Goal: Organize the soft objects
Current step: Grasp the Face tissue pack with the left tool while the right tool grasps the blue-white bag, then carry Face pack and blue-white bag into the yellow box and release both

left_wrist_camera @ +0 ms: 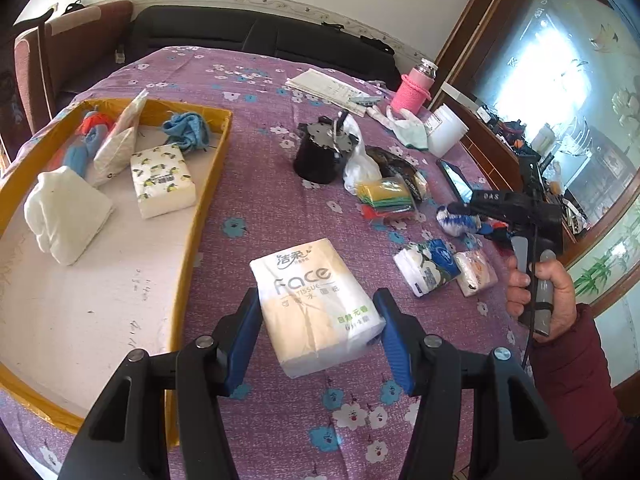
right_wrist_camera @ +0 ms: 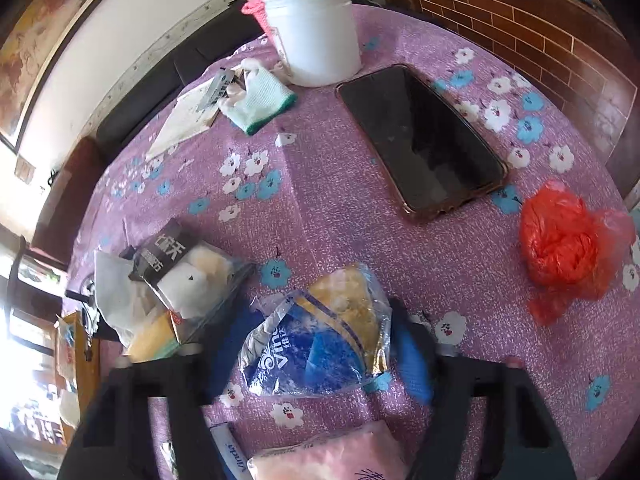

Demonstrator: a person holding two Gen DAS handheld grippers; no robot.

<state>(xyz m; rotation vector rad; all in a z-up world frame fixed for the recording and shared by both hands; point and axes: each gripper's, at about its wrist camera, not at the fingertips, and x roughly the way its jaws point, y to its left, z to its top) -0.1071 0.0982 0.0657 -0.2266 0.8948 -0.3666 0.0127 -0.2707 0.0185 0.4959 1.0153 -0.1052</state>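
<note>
Left wrist view: the yellow tray sits at the table's left edge; the left gripper clamps the Face tissue pack beside it. Carry it level over the rim before releasing. The right gripper pinches a blue Vinda packet near the right edge.

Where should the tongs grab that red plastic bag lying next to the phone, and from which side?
Grip the red plastic bag at its bunched-up middle, coming straight down from above. It lies as a crumpled mound on the tablecloth, clear of the phone, with thin loose edges that would probably slip.
</note>
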